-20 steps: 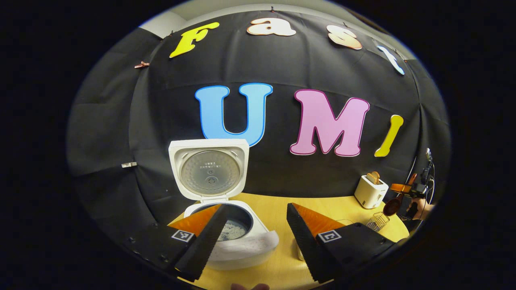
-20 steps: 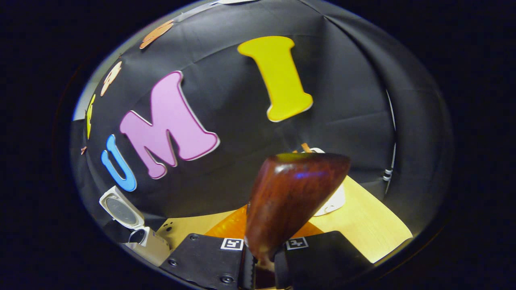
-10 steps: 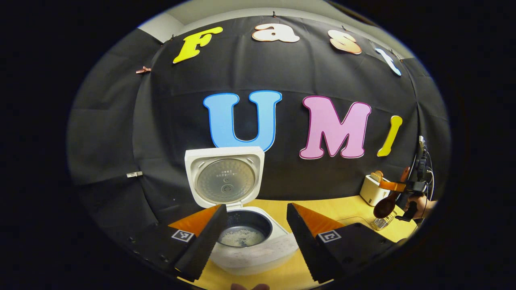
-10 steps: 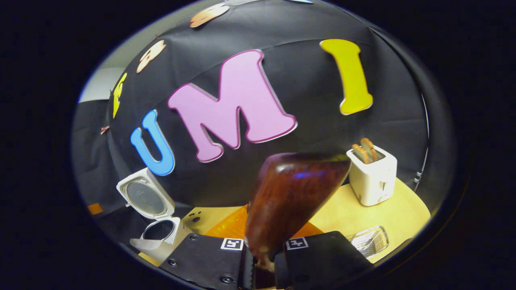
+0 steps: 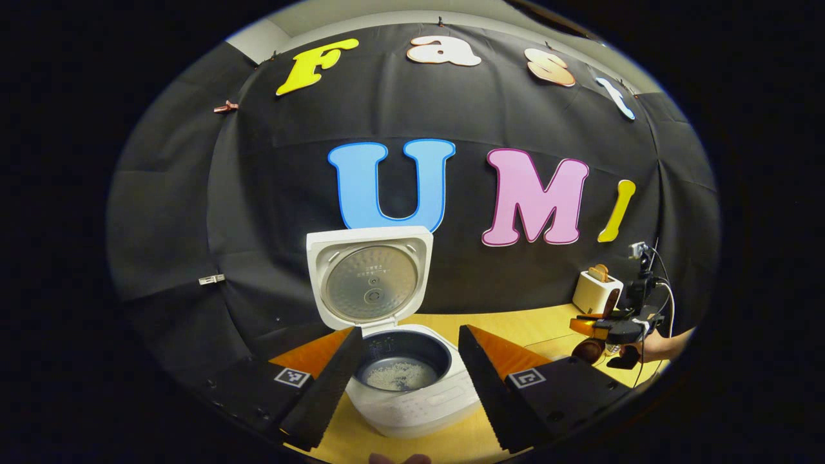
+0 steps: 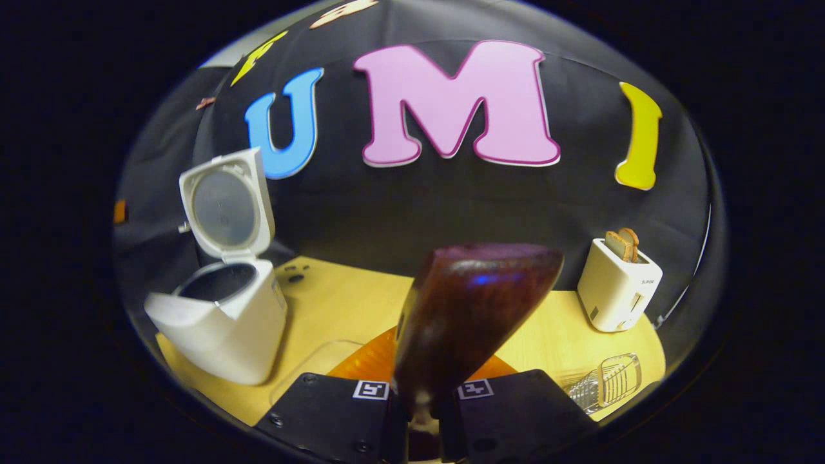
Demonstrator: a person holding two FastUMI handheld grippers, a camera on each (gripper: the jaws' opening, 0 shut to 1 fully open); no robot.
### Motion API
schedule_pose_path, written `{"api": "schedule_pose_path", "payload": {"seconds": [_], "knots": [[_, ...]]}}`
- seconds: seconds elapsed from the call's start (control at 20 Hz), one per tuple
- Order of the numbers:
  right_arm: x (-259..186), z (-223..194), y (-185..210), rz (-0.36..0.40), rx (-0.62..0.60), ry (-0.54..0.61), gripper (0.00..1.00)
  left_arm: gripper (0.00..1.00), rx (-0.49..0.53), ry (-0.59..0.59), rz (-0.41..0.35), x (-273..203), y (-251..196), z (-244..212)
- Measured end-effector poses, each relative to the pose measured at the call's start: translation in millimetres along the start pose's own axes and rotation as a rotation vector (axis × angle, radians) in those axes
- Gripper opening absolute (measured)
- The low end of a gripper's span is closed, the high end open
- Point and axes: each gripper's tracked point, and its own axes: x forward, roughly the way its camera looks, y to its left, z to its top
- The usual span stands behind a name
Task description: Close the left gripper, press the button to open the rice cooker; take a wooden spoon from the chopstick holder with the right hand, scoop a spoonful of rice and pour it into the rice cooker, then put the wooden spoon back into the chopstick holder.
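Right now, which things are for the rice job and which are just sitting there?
For the job:
rice cooker, lid up
spoon, held in the right tool
wire holder
left tool, open

Just sitting there:
toaster with toast
table

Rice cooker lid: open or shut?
Open. The lid stands upright behind the rice cooker, and rice shows in the pot.

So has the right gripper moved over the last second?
Yes. In the left gripper view the right gripper, holding the wooden spoon, has dropped from above the toaster to below it.
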Motion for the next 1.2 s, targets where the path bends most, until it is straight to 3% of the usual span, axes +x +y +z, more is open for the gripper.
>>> {"api": "schedule_pose_path", "payload": {"seconds": [0.4, 0.6, 1.2], "knots": [[19, -51, 9, -0.077, -0.216, 0.102, 0.12, 0.95, -0.02, 0.018, -0.008, 19, 28, -11], [18, -64, 30, -0.082, -0.232, 0.125, 0.12, 0.95, -0.036, 0.022, -0.011, 27, 35, -13], [30, -68, 40, -0.159, 0.338, 0.137, 0.13, 0.95, -0.06, 0.022, 0.0, 36, 54, -16]]}}
